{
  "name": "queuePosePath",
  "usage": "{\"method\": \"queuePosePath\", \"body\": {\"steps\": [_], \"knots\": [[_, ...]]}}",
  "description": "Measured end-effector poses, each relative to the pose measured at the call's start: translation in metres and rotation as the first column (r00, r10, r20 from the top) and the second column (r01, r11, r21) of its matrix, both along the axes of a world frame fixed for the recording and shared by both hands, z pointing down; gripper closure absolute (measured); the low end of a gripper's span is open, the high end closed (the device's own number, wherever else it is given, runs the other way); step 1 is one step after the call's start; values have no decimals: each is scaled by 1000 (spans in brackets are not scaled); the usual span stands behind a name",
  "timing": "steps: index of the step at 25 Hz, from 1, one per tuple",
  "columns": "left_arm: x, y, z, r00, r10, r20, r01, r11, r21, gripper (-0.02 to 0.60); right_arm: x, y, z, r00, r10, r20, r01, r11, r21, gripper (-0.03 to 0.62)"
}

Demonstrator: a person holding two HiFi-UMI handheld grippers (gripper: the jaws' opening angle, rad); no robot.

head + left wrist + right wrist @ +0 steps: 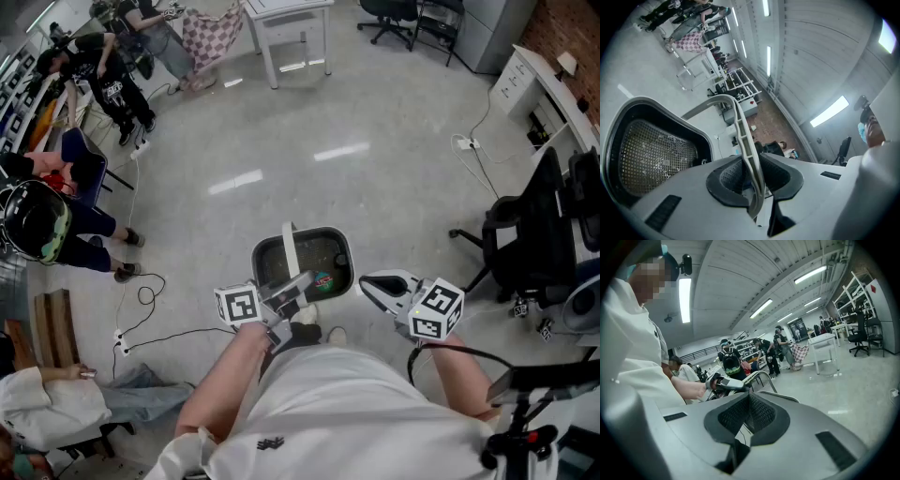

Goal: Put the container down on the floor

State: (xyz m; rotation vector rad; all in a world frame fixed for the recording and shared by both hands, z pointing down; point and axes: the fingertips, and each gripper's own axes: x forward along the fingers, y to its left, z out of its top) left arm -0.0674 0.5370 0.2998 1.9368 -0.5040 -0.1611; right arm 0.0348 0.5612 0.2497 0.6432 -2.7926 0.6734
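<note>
The floor [375,187] is smooth pale grey concrete, polished enough to throw back streaks of the ceiling lights. At the lower middle of the head view the container [319,255], a dark tub with a mesh lining, hangs by its pale handle [289,246] over that floor, just ahead of the person's shoes [321,333]. A small red and green thing [323,279] lies inside. The left gripper [298,286] is clamped on the handle; in the left gripper view the bar runs straight between the pads [729,180], with the mesh wall at the left of the frame. The right gripper [367,284] sits just right of the container, apart from it, with its jaws together and nothing between them.

Round about, the room is a big open workshop. A white table [291,23] stands at the top centre, with a checked cloth [211,36] beside it. Black chairs [394,17] are at the upper right, and another chair [534,234] fills the right edge beside a white desk [544,80]. A white cable [483,169] trails across the floor from there. At the upper left several people [112,89] stand in dark clothes, one with a helmet [33,220]. A thin black cord [141,298] loops along the floor at the left. Long strip lights [685,298] run across the ribbed ceiling in the right gripper view.
</note>
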Motion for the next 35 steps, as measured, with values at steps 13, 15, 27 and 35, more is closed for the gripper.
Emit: {"method": "queuePosePath", "body": {"steps": [13, 15, 27, 35], "knots": [[16, -91, 7, 1000, 17, -17, -17, 1000, -21, 494, 12, -84, 21, 998, 61, 4, -61, 998, 14, 579], [16, -124, 11, 999, 25, -31, -26, 999, -33, 494, 12, -117, 20, 997, 76, -10, -76, 997, 11, 577], [-13, -335, 33, 986, 165, -7, -165, 986, 20, 494, -52, -337, 21, 977, 212, -19, -212, 977, -11, 574], [-14, -461, 71, 990, 139, 39, -139, 990, 17, 494, -52, -450, 45, 977, 204, -57, -206, 978, -33, 545]]}}
